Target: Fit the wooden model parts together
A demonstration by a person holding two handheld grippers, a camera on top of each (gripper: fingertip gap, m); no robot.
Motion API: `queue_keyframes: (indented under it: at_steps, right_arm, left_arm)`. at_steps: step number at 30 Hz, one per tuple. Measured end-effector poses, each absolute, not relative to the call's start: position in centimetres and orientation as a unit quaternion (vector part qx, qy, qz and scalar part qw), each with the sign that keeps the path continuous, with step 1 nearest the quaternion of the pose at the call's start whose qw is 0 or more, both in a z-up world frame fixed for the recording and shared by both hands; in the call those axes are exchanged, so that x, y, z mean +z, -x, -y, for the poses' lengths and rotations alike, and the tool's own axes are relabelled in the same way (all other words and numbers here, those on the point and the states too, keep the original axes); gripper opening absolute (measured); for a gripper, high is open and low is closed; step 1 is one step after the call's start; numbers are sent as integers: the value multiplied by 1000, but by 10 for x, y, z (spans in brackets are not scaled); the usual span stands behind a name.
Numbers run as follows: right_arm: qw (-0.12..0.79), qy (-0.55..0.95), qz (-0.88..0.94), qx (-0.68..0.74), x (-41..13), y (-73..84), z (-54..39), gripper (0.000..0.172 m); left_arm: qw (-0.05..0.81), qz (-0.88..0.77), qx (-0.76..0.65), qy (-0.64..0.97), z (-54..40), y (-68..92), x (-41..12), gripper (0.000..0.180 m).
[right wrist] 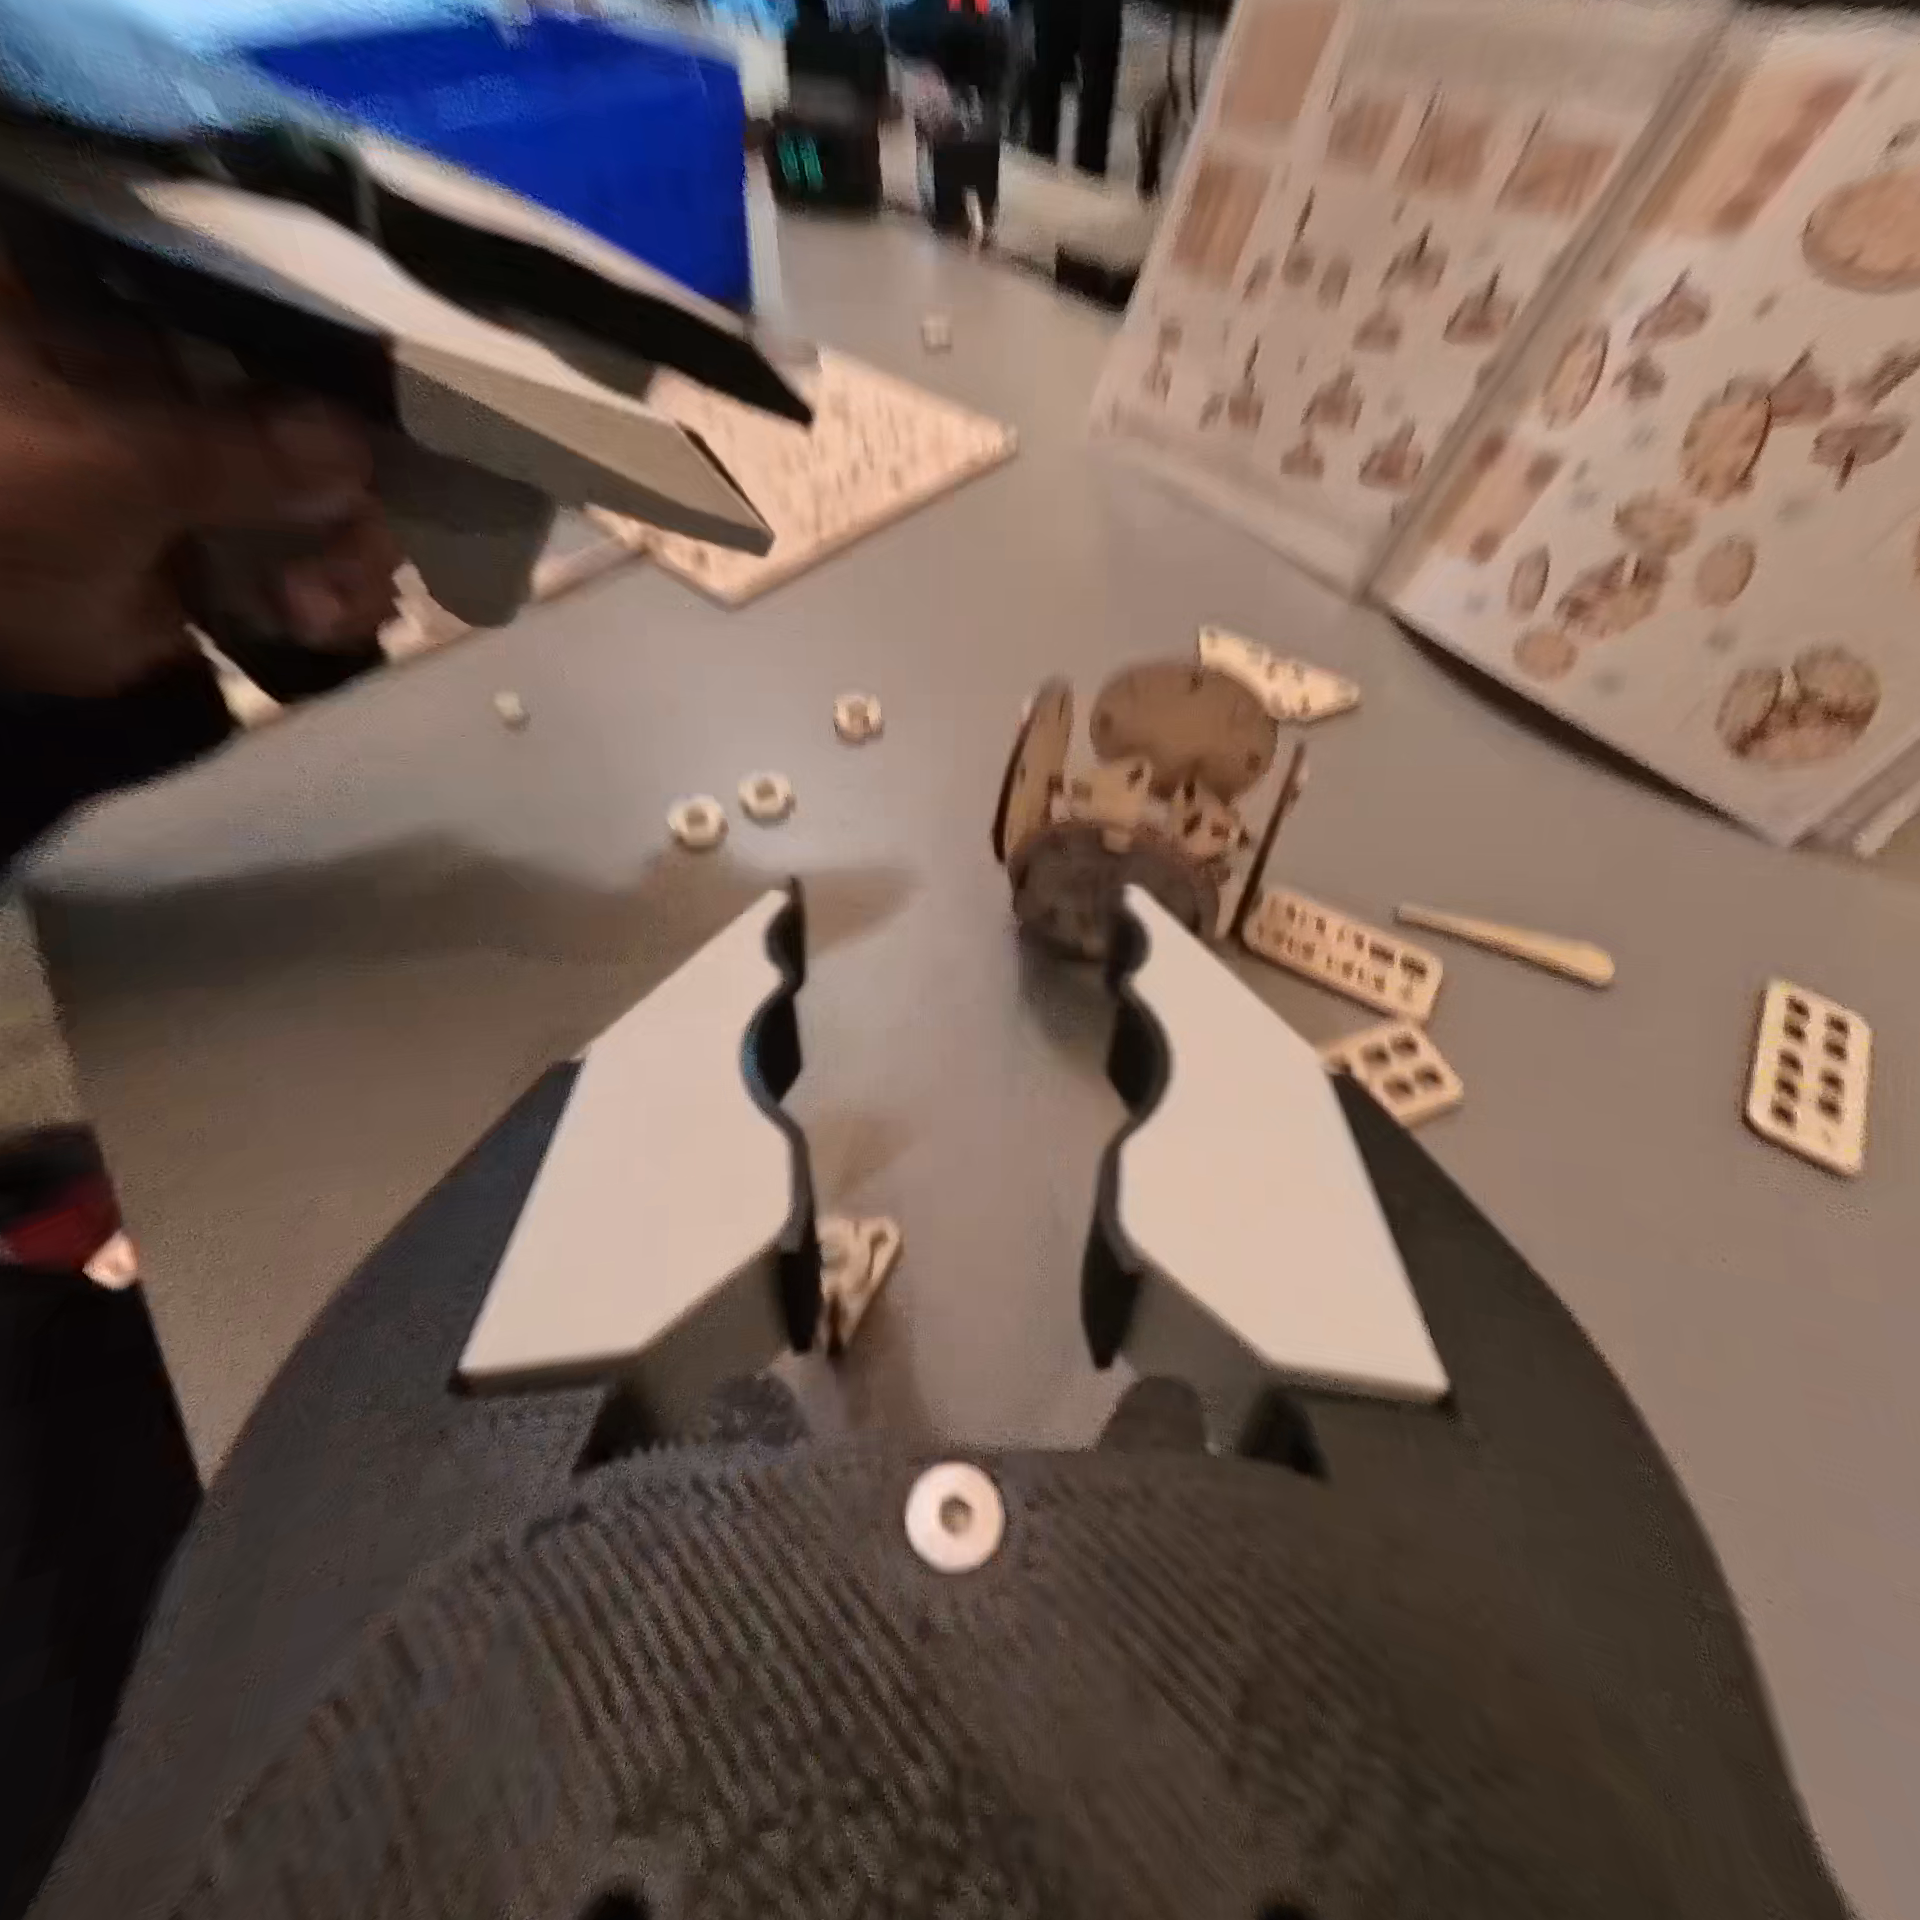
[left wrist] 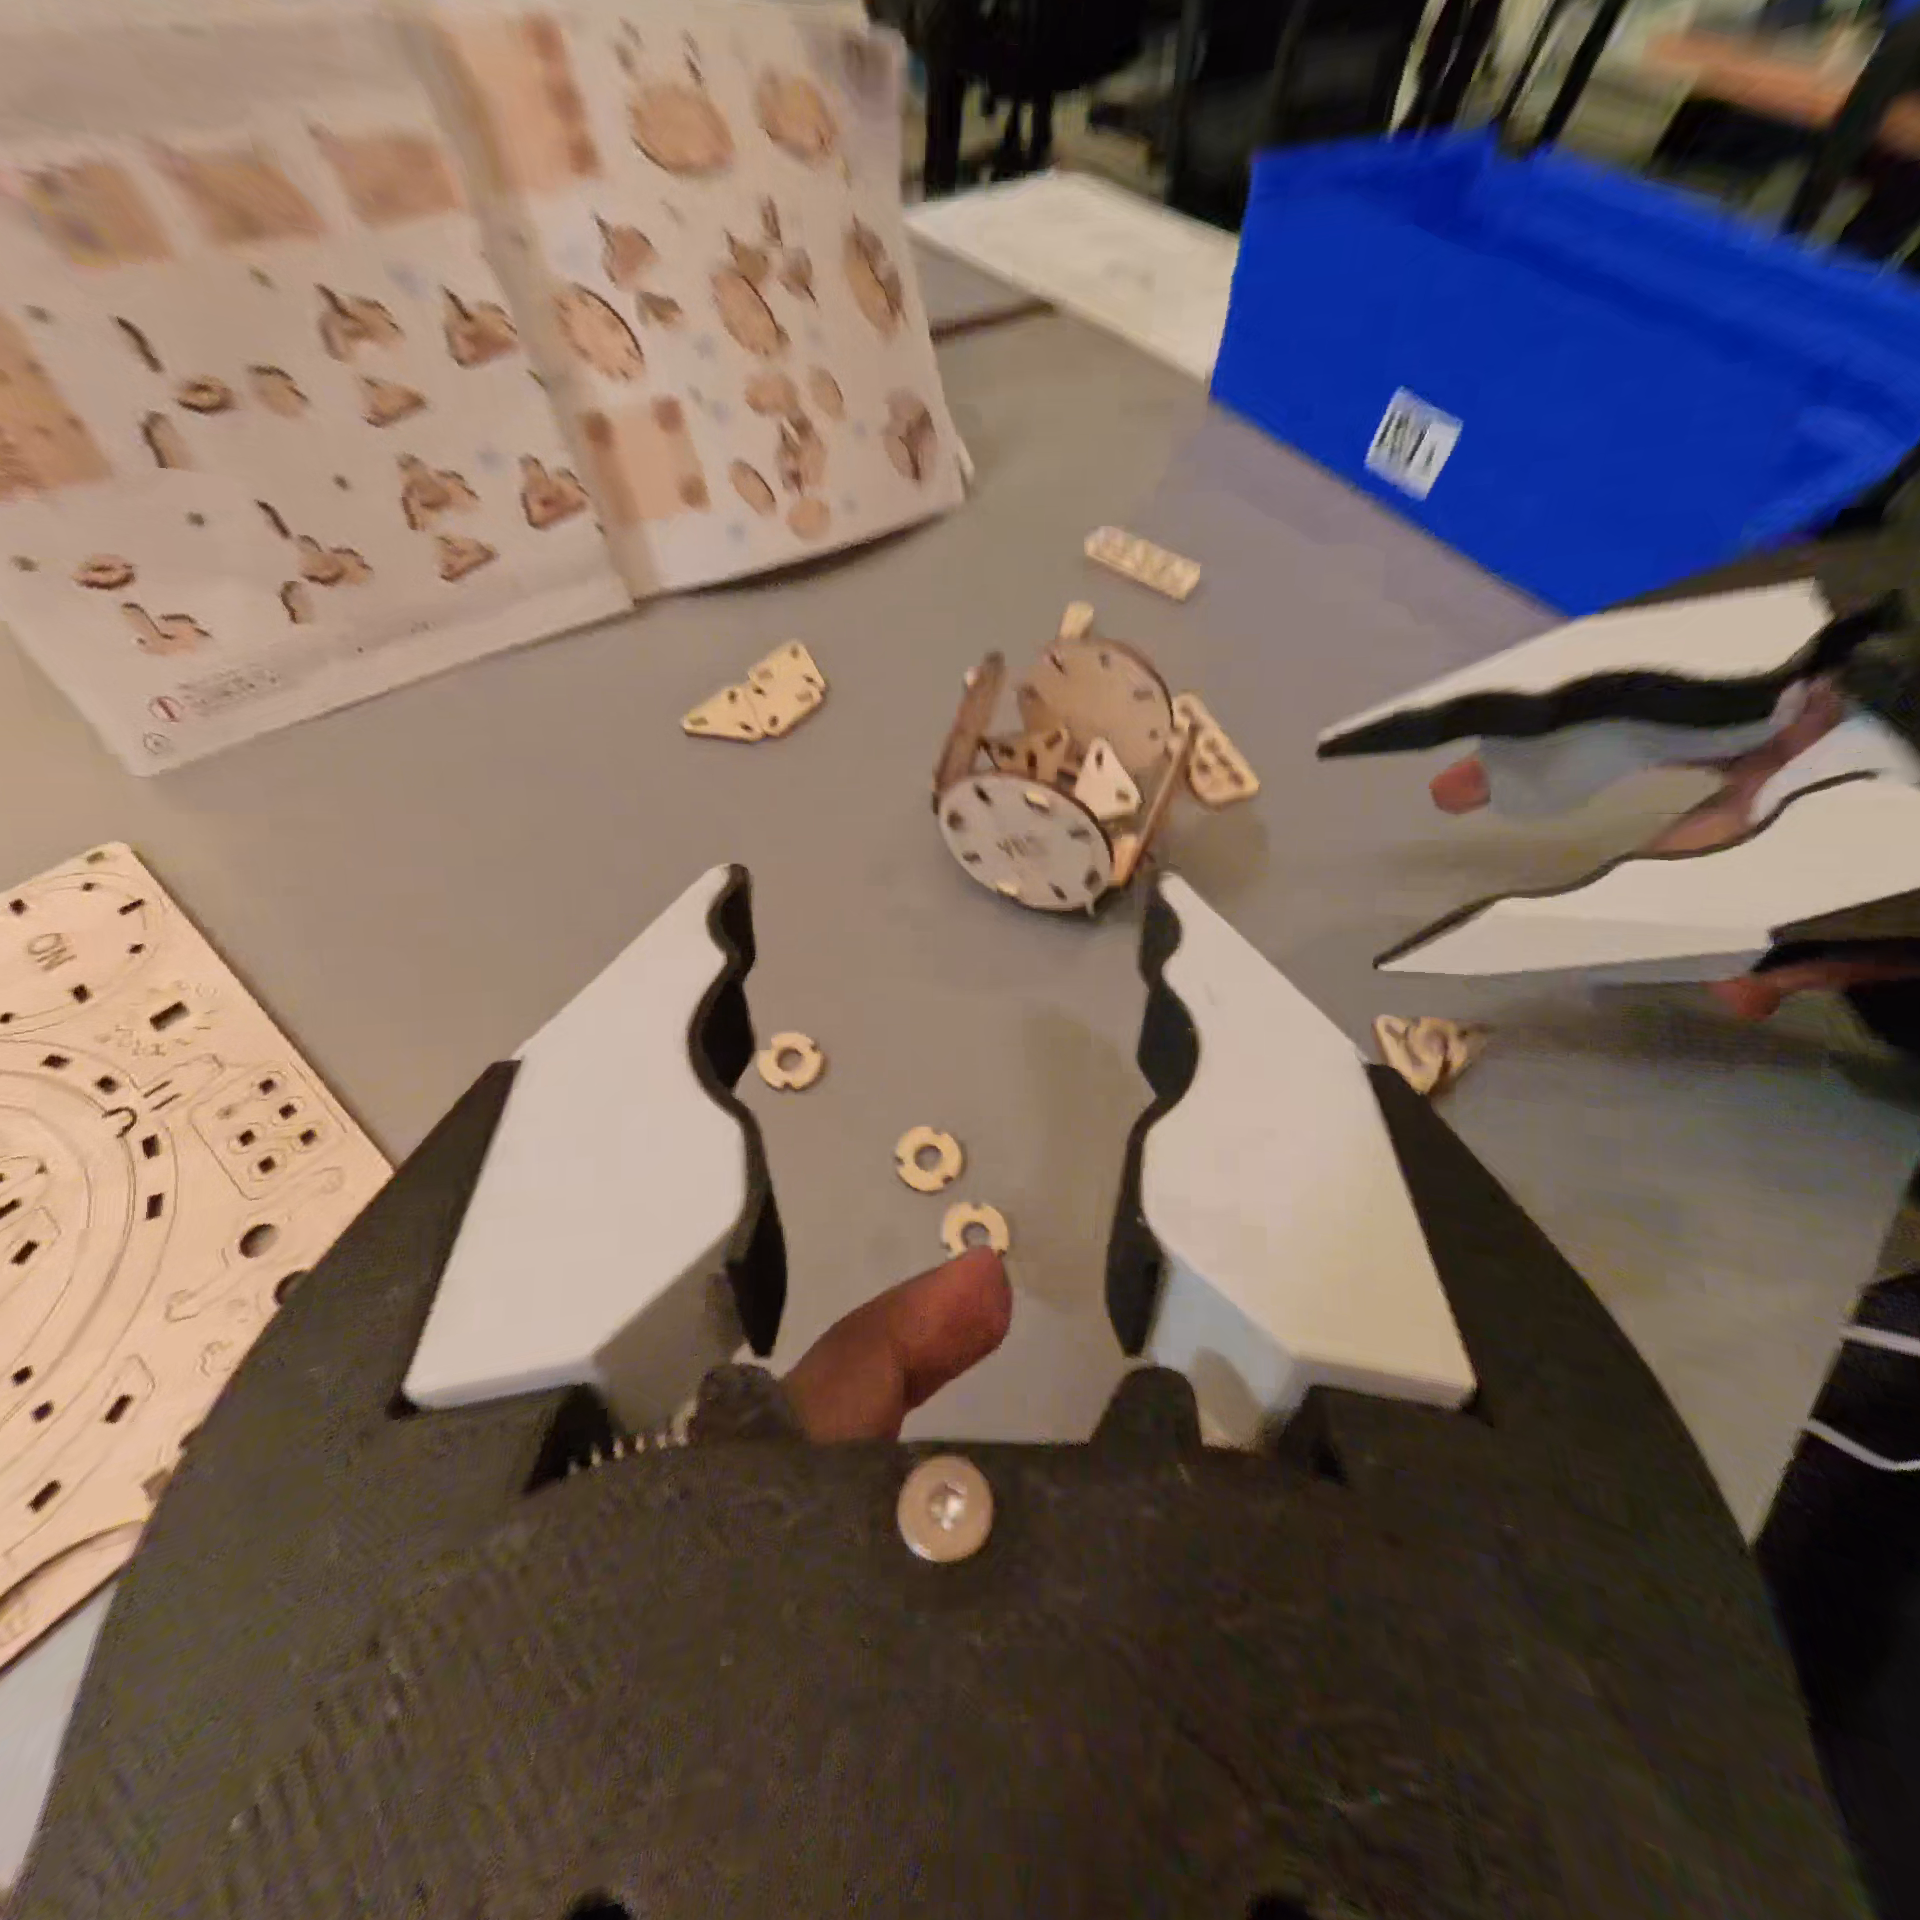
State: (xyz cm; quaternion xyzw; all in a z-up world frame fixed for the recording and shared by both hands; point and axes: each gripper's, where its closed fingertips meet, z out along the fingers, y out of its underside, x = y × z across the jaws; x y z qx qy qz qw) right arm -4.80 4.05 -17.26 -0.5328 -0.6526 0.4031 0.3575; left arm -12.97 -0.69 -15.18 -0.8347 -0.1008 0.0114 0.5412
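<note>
Grey desk [left wrist: 520,831] carries the wooden drum [left wrist: 1049,790] on its side, just above and right of your left tongs [left wrist: 945,894] and nearer your right tongs [right wrist: 961,904], both spread and empty.

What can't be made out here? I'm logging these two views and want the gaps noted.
- Instruction sheets: drawings blurred in both views.
- Wooden drum assembly: right view smeared by motion; the right tongs' fingertip covers its near disc.
- Small wooden piece: mostly behind the right tongs' left finger.
- Wooden parts sheet: cut off by the left view's edge.
- Blue bin: contents hidden by its wall.
</note>
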Motion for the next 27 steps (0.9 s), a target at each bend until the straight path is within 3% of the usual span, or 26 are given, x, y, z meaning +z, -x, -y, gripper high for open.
queue_keyframes:
  at_steps: [1,3,4,10,19,21,25,27]
  right_arm:
    - [363,538,657,384,-179,41,-41,67]
    - [360,539,653,392,-180,27,-34,93]
    - [349,547,644,405,-178,20,-32,103]
    - [369,602,603,370,-175,3,-66,124]
    - [392,611,588,356,-173,-3,-72,126]
    - [392,616,572,374,-167,-7,-70,122]
    - [417,593,518,454,-128,-16,-63,93]
    - [432,596,511,445,-125,-20,-67,96]
  left_arm:
    - [525,93,38,845,4,122,-160,90]
    - [514,89,72,850,0,108,-170,148]
    - [514,89,73,850,0,99,-173,158]
    - [520,86,115,842,-4,95,-169,158]
    - [476,36,91,874,-7,74,-181,158]
    - [462,25,99,881,-5,73,-186,158]
    - [431,44,149,889,3,94,-192,158]
    - [434,60,159,885,5,105,-190,158]
